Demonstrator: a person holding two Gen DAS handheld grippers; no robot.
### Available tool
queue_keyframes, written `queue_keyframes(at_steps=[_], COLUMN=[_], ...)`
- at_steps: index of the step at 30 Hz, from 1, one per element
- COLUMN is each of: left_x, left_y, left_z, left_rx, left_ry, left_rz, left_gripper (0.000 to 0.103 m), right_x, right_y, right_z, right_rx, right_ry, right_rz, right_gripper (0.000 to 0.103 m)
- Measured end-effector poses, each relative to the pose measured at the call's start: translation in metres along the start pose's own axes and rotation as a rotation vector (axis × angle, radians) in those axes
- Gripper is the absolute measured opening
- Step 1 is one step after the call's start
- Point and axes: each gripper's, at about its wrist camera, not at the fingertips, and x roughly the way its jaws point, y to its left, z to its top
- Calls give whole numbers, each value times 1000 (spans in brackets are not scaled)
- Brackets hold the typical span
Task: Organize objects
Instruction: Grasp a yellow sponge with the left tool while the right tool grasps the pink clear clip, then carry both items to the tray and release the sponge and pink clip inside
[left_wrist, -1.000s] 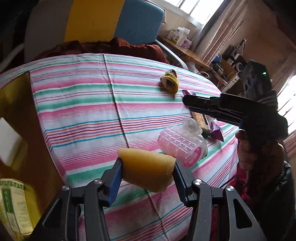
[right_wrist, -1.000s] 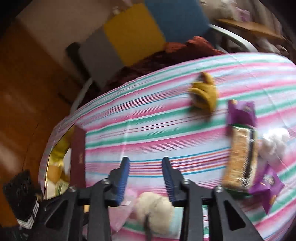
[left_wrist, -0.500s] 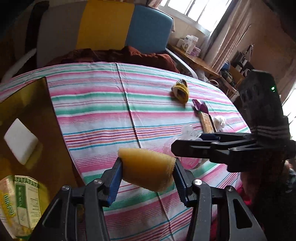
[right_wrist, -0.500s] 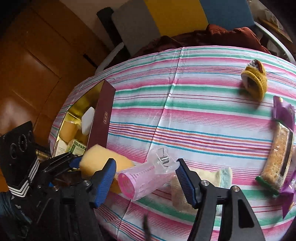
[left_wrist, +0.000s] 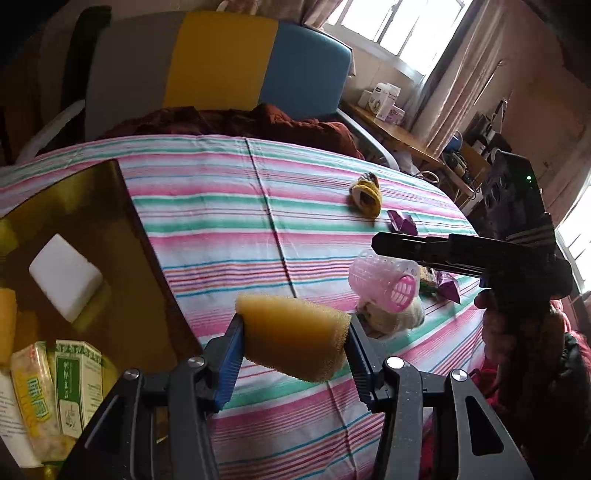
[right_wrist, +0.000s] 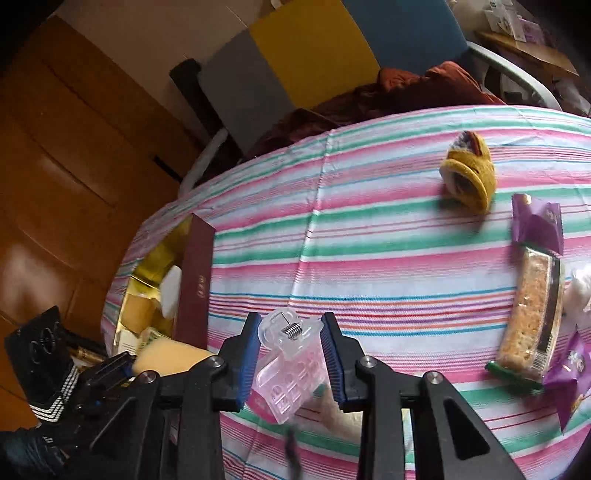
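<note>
A porous yellow sponge (left_wrist: 293, 338) is clamped between the blue-padded fingers of the left gripper (left_wrist: 293, 341), held low over the striped tablecloth (left_wrist: 229, 229) beside the gold-lined box (left_wrist: 110, 236). A ribbed pink plastic roller with a clear clip (right_wrist: 290, 369) is pinched in the right gripper (right_wrist: 290, 363), raised just above a fuzzy cream item. In the box, a white block (left_wrist: 64, 282) and printed packets (left_wrist: 55, 391) are seen; farther off, a yellow knitted piece (right_wrist: 469, 173) and a wrapped snack bar (right_wrist: 532, 310) are laid on the cloth.
</note>
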Motion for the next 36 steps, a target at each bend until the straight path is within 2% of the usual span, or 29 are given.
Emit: queue_keyframes(at_steps=[5,11,15,21,26,30,33,36], left_x=[-9,-33,-48,-82,-126,-149,-157,-160], left_y=[3,11,25,62,116,160,188,207], left_z=[-1,1,0,-1,-2,-10,-21,-32], left_rx=[-7,-14,-33,-106,-207,-292,-359,-399], left_ry=[-16,-60,-85,-142,-234,-276,-286,-286], left_rz=[-5,-2,16,58,139,206,237,247], left_gripper=[52,53,53,53,54,54,54,54], right_x=[-1,-13,-10,-1,14,33,58,83], right_y=[2,9,26,73,129,173,203,223], right_z=[-1,2,0,-1,3,-1,-6,-18], right_rx=[-31,-31,-63,-145,-237,-328,-412,-530], right_ry=[-1,-66,-59,-48,-38,-1,43,90], right_rz=[-54,-1,-4,27,98,142,93,-17], right_gripper=[32,32,32,32,32,32,32,32])
